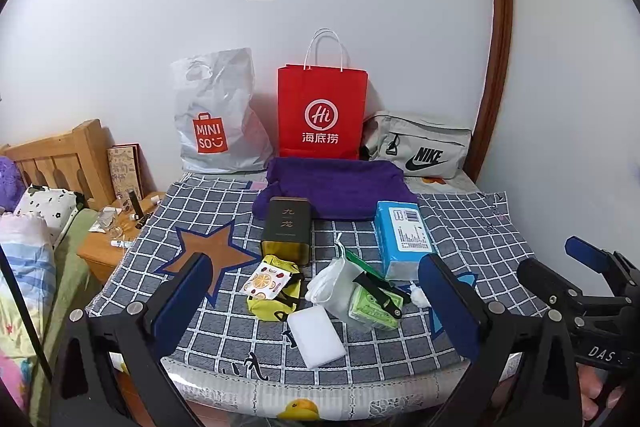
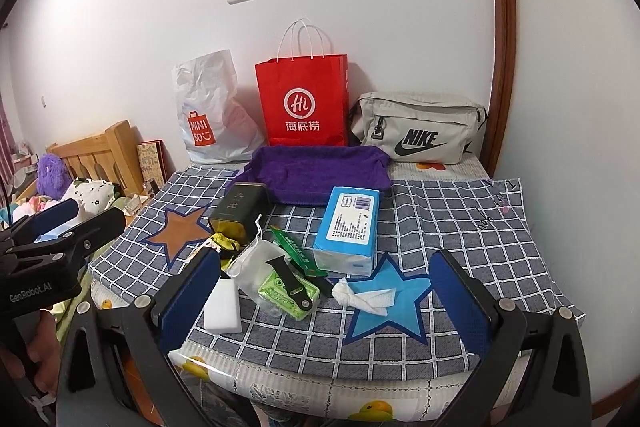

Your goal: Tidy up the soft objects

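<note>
A folded purple towel (image 1: 334,187) (image 2: 320,173) lies at the back of the checked cloth. In front of it sit a blue tissue pack (image 1: 402,237) (image 2: 350,229), a white sponge block (image 1: 316,337) (image 2: 223,305), a mesh pouch holding a green packet (image 1: 360,297) (image 2: 280,277), a yellow pouch (image 1: 272,289) and a crumpled white tissue (image 2: 362,295). My left gripper (image 1: 316,307) is open and empty above the near edge, over the sponge. My right gripper (image 2: 324,301) is open and empty above the blue star.
A Miniso plastic bag (image 1: 218,115), a red paper bag (image 1: 320,111) and a grey Nike bag (image 1: 420,143) stand against the wall. A dark tin (image 1: 286,231) sits mid-table. A bed and wooden nightstand (image 1: 108,247) are on the left.
</note>
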`<state>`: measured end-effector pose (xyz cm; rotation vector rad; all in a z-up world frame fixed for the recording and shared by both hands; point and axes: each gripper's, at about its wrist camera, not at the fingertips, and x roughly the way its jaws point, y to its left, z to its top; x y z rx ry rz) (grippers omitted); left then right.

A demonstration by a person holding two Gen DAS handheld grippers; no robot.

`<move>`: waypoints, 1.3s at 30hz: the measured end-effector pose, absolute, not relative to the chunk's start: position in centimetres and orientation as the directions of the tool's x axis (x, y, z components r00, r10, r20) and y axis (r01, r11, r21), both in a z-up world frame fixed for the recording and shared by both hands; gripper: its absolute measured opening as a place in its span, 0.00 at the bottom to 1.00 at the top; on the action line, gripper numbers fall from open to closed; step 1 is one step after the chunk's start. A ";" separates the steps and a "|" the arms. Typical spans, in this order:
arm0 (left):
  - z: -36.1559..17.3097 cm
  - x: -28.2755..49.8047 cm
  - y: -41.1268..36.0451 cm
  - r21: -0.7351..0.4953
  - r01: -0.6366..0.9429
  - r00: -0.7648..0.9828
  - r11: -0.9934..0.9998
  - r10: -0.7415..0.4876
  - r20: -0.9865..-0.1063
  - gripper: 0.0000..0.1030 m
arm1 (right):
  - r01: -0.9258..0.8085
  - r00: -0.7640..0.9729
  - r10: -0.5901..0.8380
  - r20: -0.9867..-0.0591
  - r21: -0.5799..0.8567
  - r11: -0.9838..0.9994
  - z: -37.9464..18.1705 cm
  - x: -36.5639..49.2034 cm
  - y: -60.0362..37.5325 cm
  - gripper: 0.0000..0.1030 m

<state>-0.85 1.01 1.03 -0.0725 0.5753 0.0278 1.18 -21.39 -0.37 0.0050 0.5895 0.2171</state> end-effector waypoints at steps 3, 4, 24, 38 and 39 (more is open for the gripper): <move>1.0 -0.9 1.1 -0.061 -0.046 0.839 0.997 0.005 -0.545 1.00 | -0.202 0.811 0.206 -0.548 0.067 0.977 -0.4 1.0 -21.5 1.00; 1.0 -0.9 1.0 -0.060 -0.047 0.839 0.997 0.007 -0.544 1.00 | -0.202 0.811 0.205 -0.548 0.067 0.977 -0.4 0.9 -21.5 1.00; 1.0 -0.8 1.0 -0.058 -0.047 0.839 0.997 0.008 -0.544 1.00 | -0.205 0.814 0.208 -0.542 0.066 0.976 -0.2 0.6 -21.5 1.00; 1.0 -1.0 0.8 -0.055 -0.045 0.840 0.998 0.008 -0.543 1.00 | -0.211 0.814 0.212 -0.540 0.066 0.975 0.0 0.4 -21.4 1.00; 1.0 -1.0 0.9 -0.054 -0.043 0.840 0.998 0.007 -0.543 1.00 | -0.211 0.814 0.213 -0.541 0.066 0.975 0.0 0.5 -21.4 1.00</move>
